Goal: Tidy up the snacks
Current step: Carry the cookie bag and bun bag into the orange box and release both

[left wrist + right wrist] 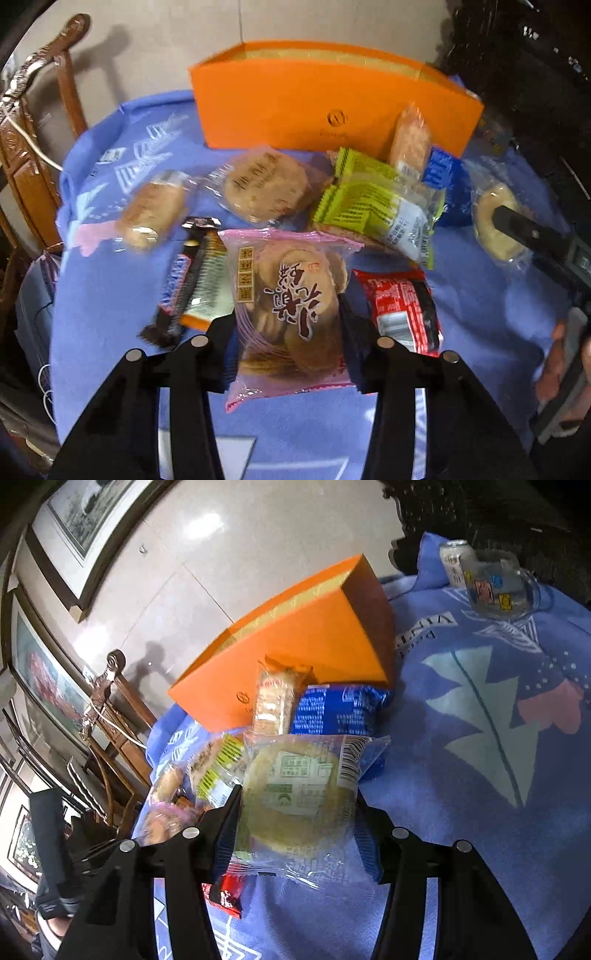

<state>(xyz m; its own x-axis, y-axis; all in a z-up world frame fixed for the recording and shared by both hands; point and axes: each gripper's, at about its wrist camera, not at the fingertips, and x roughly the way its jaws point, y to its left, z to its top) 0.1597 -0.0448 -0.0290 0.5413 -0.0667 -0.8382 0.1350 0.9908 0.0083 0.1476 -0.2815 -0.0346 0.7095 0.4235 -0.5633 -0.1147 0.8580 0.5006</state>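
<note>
An orange box (332,110) stands open at the back of the table; it also shows in the right wrist view (303,642). Several wrapped snacks lie in front of it. My left gripper (288,314) is shut on a pink pack of rice crackers (291,306). My right gripper (299,801) is shut on a clear-wrapped round pastry (295,794), which also shows in the left wrist view (498,221). A red pack (399,306), a green pack (373,210), a chocolate bar (181,280) and round cakes (266,184) lie loose.
A blue patterned cloth (480,738) covers the table. A glass mug (495,579) and a can (454,561) stand at the far right corner. A wooden chair (33,155) stands left of the table. A blue pack (340,709) lies by the box.
</note>
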